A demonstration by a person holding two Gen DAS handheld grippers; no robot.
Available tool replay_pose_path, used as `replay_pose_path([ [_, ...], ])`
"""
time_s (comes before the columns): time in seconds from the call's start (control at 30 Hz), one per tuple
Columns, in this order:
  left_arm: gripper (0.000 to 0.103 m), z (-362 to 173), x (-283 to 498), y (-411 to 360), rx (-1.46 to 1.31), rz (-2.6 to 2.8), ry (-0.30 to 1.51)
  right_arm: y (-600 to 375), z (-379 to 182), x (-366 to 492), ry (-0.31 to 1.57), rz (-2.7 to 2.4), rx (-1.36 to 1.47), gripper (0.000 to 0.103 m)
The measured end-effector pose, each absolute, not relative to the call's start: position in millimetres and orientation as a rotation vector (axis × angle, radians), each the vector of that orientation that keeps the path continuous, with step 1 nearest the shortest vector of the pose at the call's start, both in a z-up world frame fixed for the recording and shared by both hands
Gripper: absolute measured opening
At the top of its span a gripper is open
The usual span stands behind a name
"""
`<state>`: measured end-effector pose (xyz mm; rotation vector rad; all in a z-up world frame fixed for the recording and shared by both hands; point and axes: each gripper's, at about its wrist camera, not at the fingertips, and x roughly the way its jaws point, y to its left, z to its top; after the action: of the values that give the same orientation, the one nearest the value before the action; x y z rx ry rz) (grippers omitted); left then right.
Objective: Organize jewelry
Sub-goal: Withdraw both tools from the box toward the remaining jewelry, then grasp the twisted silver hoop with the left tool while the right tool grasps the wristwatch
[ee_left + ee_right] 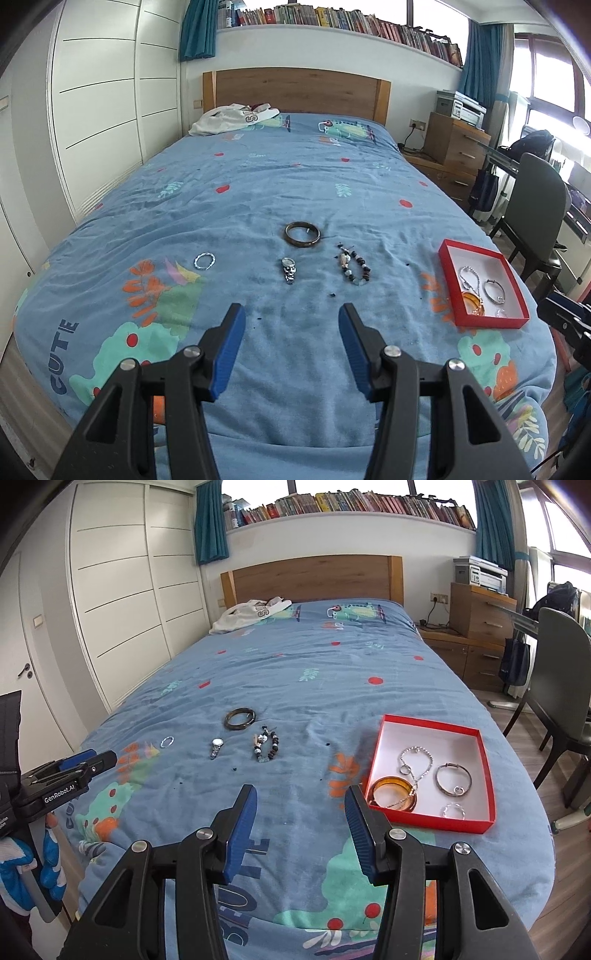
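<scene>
My left gripper (291,317): I am holding it above the near part of the bed, jaws standing wide apart with nothing between the blue pads (232,354).
My right gripper (301,801): I am hovering it over the blanket just left of the red box; its jaws are opening and nothing is lying between them.
Bedspread (258,192): a blue blanket with printed plants and red dots is covering the whole bed and carrying all the jewelry.
Red box (380,749): it is sitting open near the bed's right edge, white inside, close to my right fingers.
Inside the box: an amber bangle (393,794) is lying in the near left corner, a silver chain (415,762) is draping over it, a silver bangle (453,778) is resting to the right, and a small clear ring (454,809) is sitting near the front wall.
Watch (289,270): it is lying loose on the blanket straight ahead of my left gripper.
Beaded bracelet (352,266): it is resting just right of the watch, apart from it.
Small silver bracelet (204,260): it is lying well left of the watch.
Dark bangle (302,233): it is lying flat just beyond the watch.
White garment (229,119): it is crumpling at the far left, by the wooden headboard (295,90).
</scene>
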<state>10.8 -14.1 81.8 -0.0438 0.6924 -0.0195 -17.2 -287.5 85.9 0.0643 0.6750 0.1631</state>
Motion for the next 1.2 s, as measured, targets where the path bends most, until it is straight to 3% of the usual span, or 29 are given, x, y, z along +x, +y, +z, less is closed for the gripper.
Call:
replay_pose_path([
  [0.43, 0.051, 21.2, 59.1, 58.8, -0.101, 0.039, 0.817, -218.3, 52.9, 49.8, 0.774, 0.309, 0.029, 0.049],
  [1.2, 0.051, -71.2, 247.6, 140.4, -0.120, 0.011, 0.917, -88.8, -71.9, 237.3, 0.958, 0.479, 0.052, 0.049],
])
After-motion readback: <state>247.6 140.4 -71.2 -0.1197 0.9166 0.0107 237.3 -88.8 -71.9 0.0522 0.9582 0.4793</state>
